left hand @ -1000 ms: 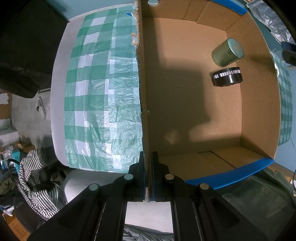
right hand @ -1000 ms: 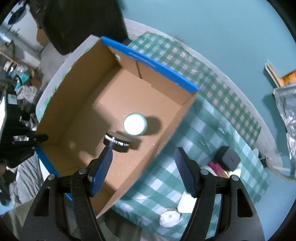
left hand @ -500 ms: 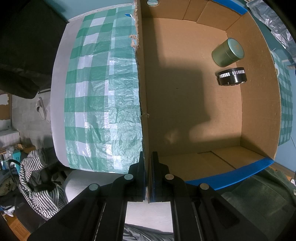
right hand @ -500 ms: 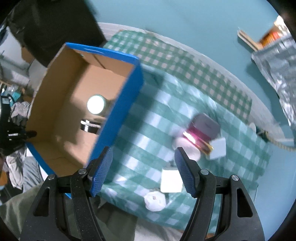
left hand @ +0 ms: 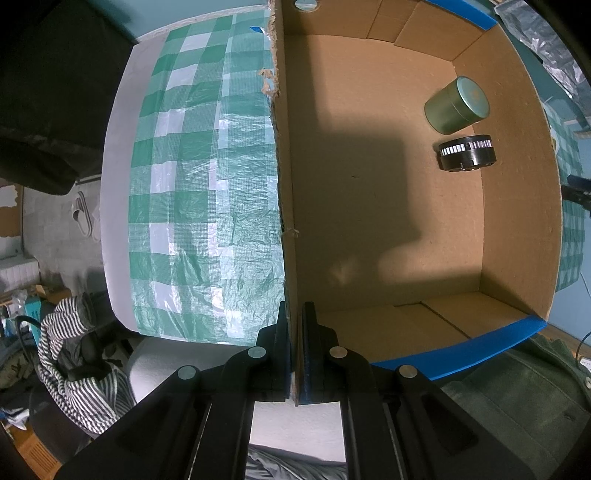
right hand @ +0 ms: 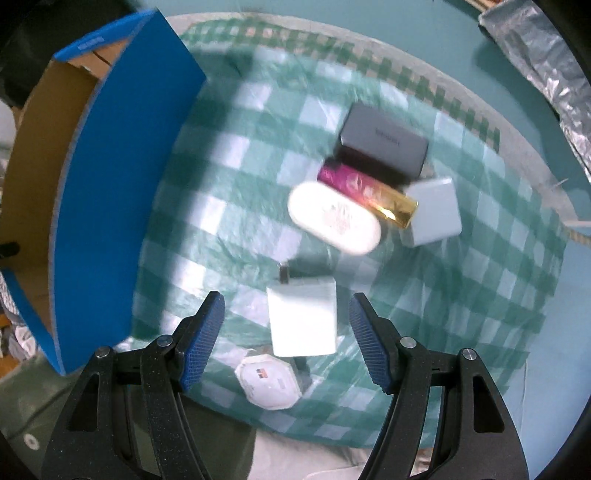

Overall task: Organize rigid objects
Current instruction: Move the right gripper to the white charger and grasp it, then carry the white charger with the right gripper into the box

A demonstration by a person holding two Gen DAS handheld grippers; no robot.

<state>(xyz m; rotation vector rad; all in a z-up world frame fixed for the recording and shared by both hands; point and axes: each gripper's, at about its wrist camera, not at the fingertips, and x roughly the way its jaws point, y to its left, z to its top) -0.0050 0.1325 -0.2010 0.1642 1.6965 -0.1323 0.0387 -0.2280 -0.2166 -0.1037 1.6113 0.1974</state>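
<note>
Green-checked cloth [right hand: 229,206] covers the table beside a teal wall [right hand: 369,33]. Pointing down, the left gripper [left hand: 294,354] pinches the cardboard box [left hand: 286,184] wall; the right gripper [right hand: 286,343] hangs spread, empty, above a white charger [right hand: 303,319].

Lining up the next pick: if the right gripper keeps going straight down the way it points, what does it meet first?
Most likely the white charger block lying on the checked cloth, between the open right gripper fingers; blur leaves depth unclear.
</note>
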